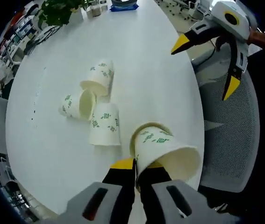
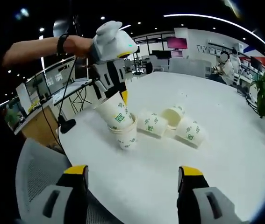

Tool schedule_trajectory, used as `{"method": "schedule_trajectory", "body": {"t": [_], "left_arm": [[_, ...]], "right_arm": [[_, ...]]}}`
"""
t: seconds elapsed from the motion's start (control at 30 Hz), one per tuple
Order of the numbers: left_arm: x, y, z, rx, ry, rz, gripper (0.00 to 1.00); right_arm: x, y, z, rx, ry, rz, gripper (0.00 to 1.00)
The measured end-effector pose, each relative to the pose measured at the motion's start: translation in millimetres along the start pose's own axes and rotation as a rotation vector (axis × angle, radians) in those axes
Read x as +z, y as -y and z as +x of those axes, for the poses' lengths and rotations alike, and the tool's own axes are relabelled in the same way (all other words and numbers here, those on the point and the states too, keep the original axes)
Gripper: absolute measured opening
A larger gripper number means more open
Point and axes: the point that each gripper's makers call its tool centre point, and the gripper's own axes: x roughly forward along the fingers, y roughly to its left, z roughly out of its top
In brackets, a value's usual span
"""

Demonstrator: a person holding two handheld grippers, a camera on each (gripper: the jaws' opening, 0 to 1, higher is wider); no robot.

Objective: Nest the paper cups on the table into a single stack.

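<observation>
Left gripper (image 1: 134, 170) pinches the rim of a paper cup (image 1: 165, 151) near the table (image 1: 160, 56) edge, three loose cups (image 1: 95, 102) lying beyond. Over in the right gripper view, right gripper (image 2: 132, 179) gapes empty while that cup (image 2: 117, 113) sinks into a second cup (image 2: 126, 136) — nesting underway, I'd say; next, seat it and fetch the three loose cups (image 2: 169, 122).

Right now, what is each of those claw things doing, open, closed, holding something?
Left gripper: shut on a paper cup, held over another cup.
Right gripper: open, holding nothing.
</observation>
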Motion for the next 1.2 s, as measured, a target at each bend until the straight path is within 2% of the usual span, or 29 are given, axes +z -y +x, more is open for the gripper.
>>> {"method": "schedule_trajectory", "body": {"t": [0.1, 0.4, 0.73, 0.87, 0.97, 1.2], "left_arm": [[1.1, -3.6, 2.2, 0.003, 0.005, 0.008, 0.00], [6.5, 2.6, 1.3, 0.004, 0.015, 0.023, 0.03], [3.1, -7.7, -1.5, 0.037, 0.030, 0.018, 0.08], [0.0, -10.9, -4.3, 0.053, 0.046, -0.005, 0.11], [3.0, -12.9, -10.4, 0.085, 0.095, -0.057, 0.15], [-6.6, -25.7, -19.0, 0.133, 0.192, -0.185, 0.22]], "right_arm": [[-0.5, 1.3, 0.7, 0.001, -0.001, 0.001, 0.79], [-3.0, 5.4, 3.0, 0.000, -0.004, 0.005, 0.78], [-1.5, 3.6, 3.0, 0.004, -0.003, 0.005, 0.78], [-1.3, 3.0, 4.1, 0.009, -0.002, 0.007, 0.78], [-2.0, 2.0, 3.6, 0.014, -0.009, 0.002, 0.78], [1.5, 5.9, 4.0, 0.015, -0.009, -0.002, 0.79]]}}
